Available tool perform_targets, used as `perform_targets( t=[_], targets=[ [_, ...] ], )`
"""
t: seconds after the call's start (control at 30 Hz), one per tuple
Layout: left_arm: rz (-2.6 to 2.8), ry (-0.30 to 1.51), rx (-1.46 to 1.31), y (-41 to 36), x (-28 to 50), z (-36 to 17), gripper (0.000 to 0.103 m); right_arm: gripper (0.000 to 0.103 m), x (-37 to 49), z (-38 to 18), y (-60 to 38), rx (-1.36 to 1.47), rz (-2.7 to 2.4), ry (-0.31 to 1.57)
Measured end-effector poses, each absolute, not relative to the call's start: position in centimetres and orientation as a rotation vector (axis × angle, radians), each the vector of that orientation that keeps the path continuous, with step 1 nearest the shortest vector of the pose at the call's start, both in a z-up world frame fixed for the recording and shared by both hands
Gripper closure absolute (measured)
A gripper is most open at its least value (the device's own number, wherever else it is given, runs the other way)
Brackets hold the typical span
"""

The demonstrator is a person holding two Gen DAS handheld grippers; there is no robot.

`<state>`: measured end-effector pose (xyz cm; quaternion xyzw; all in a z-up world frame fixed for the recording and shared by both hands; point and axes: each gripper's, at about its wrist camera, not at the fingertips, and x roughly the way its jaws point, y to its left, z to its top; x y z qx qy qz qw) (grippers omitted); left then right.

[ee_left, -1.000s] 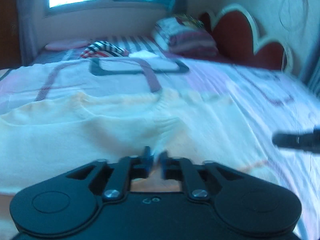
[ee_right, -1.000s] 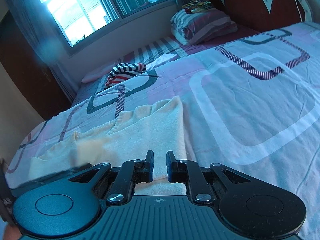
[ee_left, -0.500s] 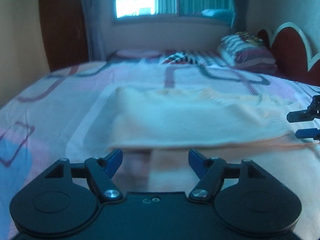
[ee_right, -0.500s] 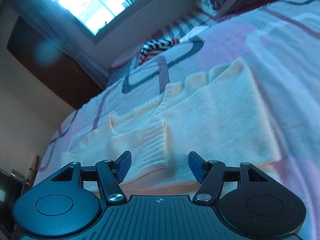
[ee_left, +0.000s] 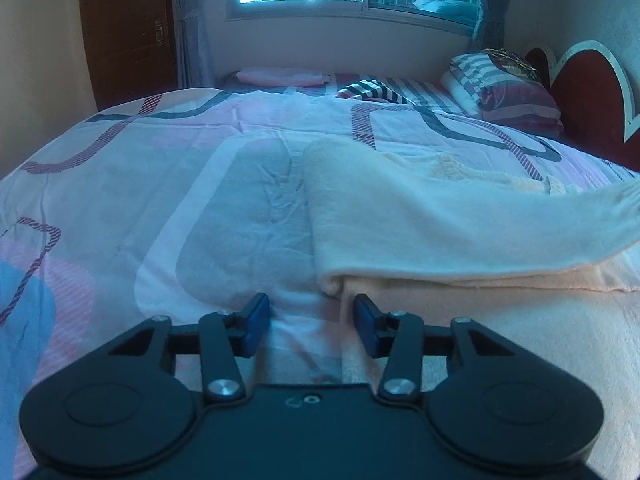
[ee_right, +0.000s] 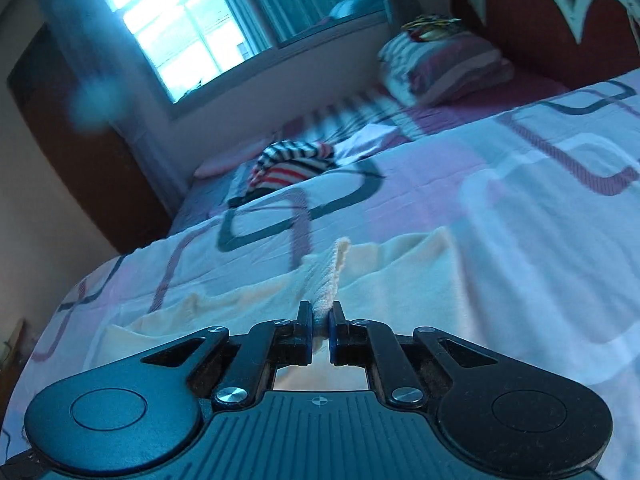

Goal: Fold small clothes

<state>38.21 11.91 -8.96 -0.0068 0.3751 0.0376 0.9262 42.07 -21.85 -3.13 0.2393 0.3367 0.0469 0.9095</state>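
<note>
Sweater [ee_left: 440,220] — soft, matt knit.

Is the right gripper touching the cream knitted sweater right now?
Touching. The right wrist view shows the right gripper pinching the ribbed cuff of the cream knitted sweater.

One garment noted: a cream knit sweater [ee_left: 420,216], spread on the patterned bedspread. It lies partly folded, an upper layer doubled over a lower one, with a rounded fold edge along its near side and a straight edge on its left. A sleeve [ee_left: 600,216] stretches away to the right, raised off the body. Its ribbed cuff [ee_right: 326,280] stands upright, pinched at its lower end. The fabric lies mostly smooth, with shallow wrinkles.
</note>
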Motion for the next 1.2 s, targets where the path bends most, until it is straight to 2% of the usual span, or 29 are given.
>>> perform_targets(
  t=[0.23,0.37,0.67,0.73,0.77,0.8,0.87,0.9,1.0,1.13,1.2],
  targets=[
    [0.031,0.767,0.020,11.3,38.7,-8.7,0.081,0.096,41.2,-3.8,-23.3,0.476,0.075,0.731],
    [0.009,0.785,0.002,11.6,39.0,-8.8,0.084,0.096,40.8,-4.5,-23.4,0.466,0.069,0.748],
    [-0.001,0.791,0.012,11.6,39.1,-8.9,0.084,0.096,40.1,-5.8,-23.7,0.492,0.048,0.775],
    [-0.004,0.796,0.019,11.7,39.3,-8.9,0.083,0.096,40.3,-6.2,-23.6,0.484,0.040,0.790],
    [-0.006,0.800,0.028,11.7,39.3,-8.9,0.078,0.096,40.3,-6.4,-23.7,0.480,0.030,0.798],
    [0.005,0.807,0.044,11.8,39.3,-8.7,0.066,0.095,40.3,-6.5,-23.7,0.472,0.011,0.795],
    [0.028,0.783,0.051,12.2,38.9,-7.7,0.061,0.075,39.6,-5.7,-24.1,0.440,-0.070,0.749],
    [0.028,0.729,0.049,12.3,38.3,-7.0,0.059,0.075,38.7,-4.5,-24.5,0.437,-0.060,0.676],
    [-0.023,0.658,0.067,11.1,38.5,-5.6,0.055,0.075,39.0,-4.0,-23.9,0.413,-0.004,0.670],
    [-0.090,0.704,0.084,8.1,41.0,-7.5,0.043,0.075,41.1,-5.6,-21.3,0.337,0.039,0.769],
    [-0.090,0.771,0.092,7.8,42.2,-9.1,0.041,0.077,41.8,-7.4,-20.9,0.301,-0.001,0.841]
  ],
)
